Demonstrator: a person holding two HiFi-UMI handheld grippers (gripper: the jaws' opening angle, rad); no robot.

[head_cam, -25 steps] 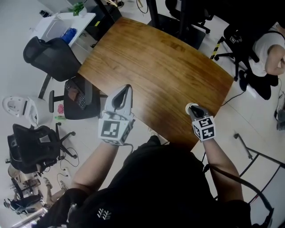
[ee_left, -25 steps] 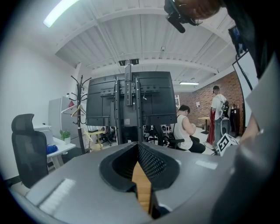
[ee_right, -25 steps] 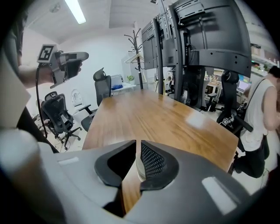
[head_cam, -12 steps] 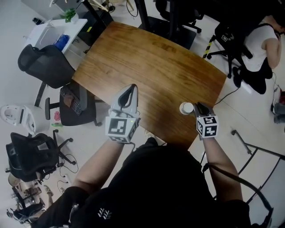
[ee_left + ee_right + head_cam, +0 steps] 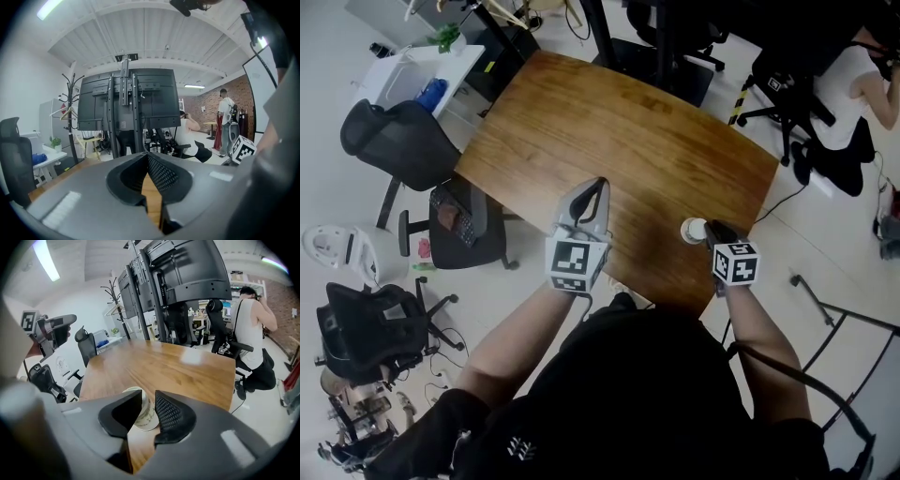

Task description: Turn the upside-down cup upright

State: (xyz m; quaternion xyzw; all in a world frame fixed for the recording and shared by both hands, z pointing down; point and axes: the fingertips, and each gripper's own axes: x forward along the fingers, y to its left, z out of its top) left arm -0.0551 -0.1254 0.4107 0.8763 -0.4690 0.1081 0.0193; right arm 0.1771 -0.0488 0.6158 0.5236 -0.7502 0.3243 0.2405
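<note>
Paper cup (image 5: 695, 230) stands on the tabletop (image 5: 609, 122) by its near right corner, between and just past the parted jaws of the right hand-held gripper (image 5: 711, 228), which have just been opening and do not press it; left hand-held gripper (image 5: 596, 187), tips together, empty, hovers at the near edge.

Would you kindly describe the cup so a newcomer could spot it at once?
Start at the wooden table. Near its edge closest to the person, towards the right corner, stands a pale paper cup. It alone sits on that table.
</note>
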